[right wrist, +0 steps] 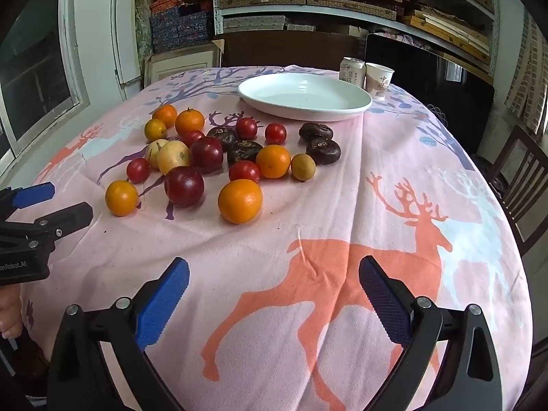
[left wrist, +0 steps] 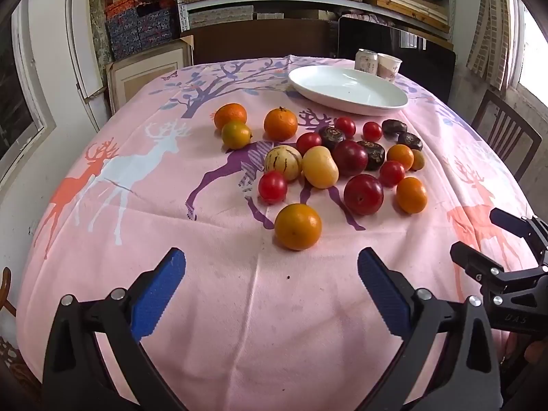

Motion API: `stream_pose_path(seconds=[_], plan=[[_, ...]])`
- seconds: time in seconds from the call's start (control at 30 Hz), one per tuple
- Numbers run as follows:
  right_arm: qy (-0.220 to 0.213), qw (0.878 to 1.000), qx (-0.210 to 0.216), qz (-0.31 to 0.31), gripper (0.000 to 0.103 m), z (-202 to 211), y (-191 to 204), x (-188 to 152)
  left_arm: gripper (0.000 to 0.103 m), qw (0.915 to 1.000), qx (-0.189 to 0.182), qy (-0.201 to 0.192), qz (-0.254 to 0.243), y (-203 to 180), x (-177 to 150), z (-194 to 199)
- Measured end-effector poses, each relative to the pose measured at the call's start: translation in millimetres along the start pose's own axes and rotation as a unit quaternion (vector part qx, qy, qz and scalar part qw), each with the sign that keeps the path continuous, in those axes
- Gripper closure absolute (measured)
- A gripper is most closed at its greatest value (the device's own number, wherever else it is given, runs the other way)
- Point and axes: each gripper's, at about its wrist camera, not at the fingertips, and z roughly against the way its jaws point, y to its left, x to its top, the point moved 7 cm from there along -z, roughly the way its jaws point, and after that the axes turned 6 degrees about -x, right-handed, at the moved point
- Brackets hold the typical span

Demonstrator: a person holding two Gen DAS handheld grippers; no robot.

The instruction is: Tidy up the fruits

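Observation:
Many fruits lie loose on a pink deer-print tablecloth (left wrist: 171,226): several oranges, red tomatoes, dark plums, dark brown fruits and two pale yellow ones. The nearest orange (left wrist: 298,226) lies just ahead of my left gripper (left wrist: 270,274), which is open and empty. In the right wrist view an orange (right wrist: 240,200) lies ahead and left of my right gripper (right wrist: 274,277), also open and empty. An empty white plate (left wrist: 347,89) (right wrist: 304,96) stands behind the fruits. Each gripper shows in the other's view, the right one (left wrist: 479,243) and the left one (right wrist: 65,202).
A can (right wrist: 351,71) and a paper cup (right wrist: 378,79) stand behind the plate. Wooden chairs (right wrist: 520,178) stand at the table's right. Shelves with boxes fill the back wall. The tablecloth (right wrist: 411,274) drops off at the near edge.

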Motion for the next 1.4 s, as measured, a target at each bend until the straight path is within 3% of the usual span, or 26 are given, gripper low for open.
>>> stream_pose_path(seconds=[1.4], plan=[[0.023, 0.999, 0.022, -0.010, 0.003, -15.1, -0.3, -8.7, 0.004, 0.9999, 0.000, 0.012, -0.003, -2.6, -4.3, -12.4]])
